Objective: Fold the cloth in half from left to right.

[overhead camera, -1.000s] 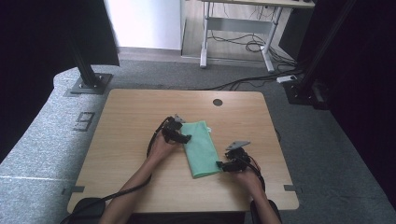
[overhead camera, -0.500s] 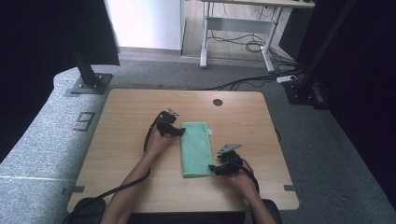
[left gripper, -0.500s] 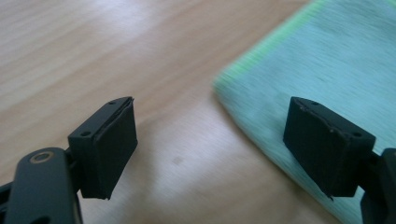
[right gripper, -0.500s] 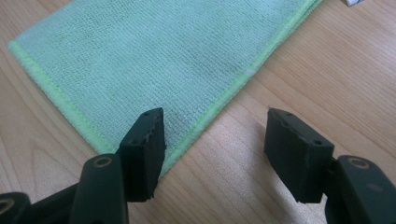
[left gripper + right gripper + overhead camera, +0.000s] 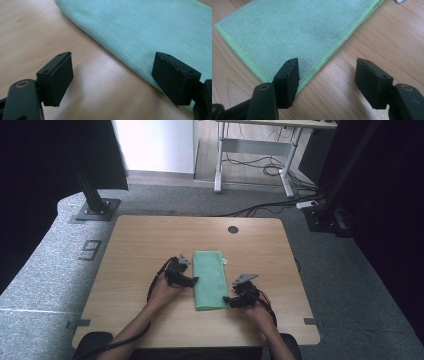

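The folded green cloth (image 5: 210, 279) lay flat mid-table (image 5: 135, 245), a small white tag (image 5: 225, 262) at its far right corner. My left tongs (image 5: 192, 281) stood apart at its left edge, one pad perhaps over the blurred hem. My right tongs (image 5: 227, 300) had just been opening at the near right corner, gripping nothing. A round hole (image 5: 233, 229) sat beyond, nothing blocking either side
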